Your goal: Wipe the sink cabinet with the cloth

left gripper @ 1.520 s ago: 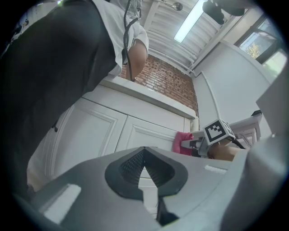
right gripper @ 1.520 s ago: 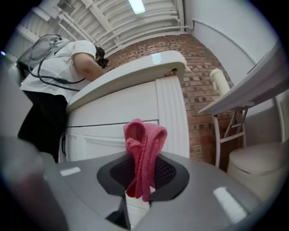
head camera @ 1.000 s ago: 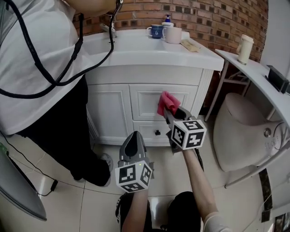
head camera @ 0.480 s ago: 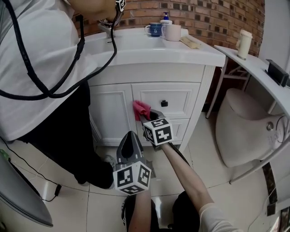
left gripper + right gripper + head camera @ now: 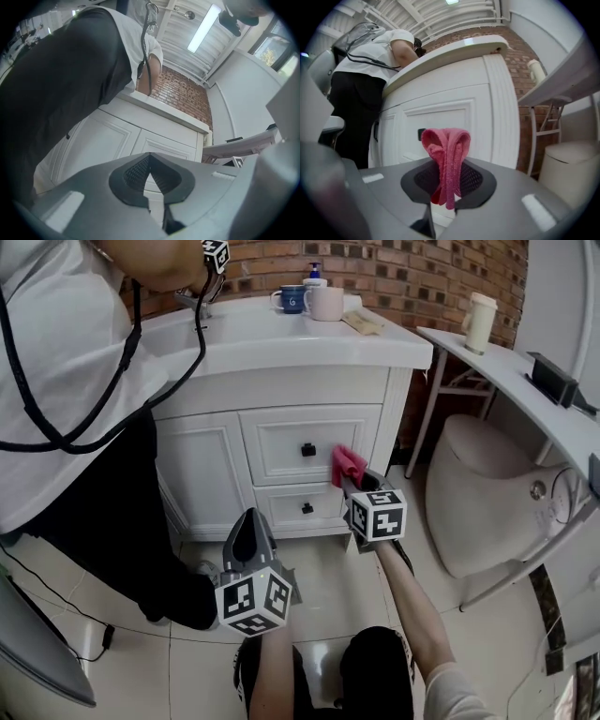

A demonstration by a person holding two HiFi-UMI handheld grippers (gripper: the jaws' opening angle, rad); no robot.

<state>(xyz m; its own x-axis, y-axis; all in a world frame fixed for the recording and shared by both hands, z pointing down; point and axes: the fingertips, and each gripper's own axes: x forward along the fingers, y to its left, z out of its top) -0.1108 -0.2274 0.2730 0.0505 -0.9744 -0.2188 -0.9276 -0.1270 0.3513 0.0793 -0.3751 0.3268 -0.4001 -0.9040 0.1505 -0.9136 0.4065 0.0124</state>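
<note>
The white sink cabinet [image 5: 202, 470] fills the middle of the head view. It has a door on the left and two drawers on the right, each with a small dark knob. A person in a white shirt and black trousers [image 5: 75, 390] leans over its left side. On the tabletop [image 5: 281, 338] at the back stand a blue mug [image 5: 292, 299] and a pale mug [image 5: 323, 303], just beside each other.

The left tool [image 5: 251, 521] hangs low in front of the cabinet, well apart from it. It is clenched tip to tip with nothing between its jaws.

The right tool [image 5: 356, 482] is raised toward the drawers and is clamped on the pink cloth [image 5: 345, 463]. The cloth stands up bunched from the jaws at the lower right corner of the upper drawer [image 5: 281, 442], right of that drawer's knob [image 5: 307, 449]. I cannot tell whether it touches the drawer front.
</note>
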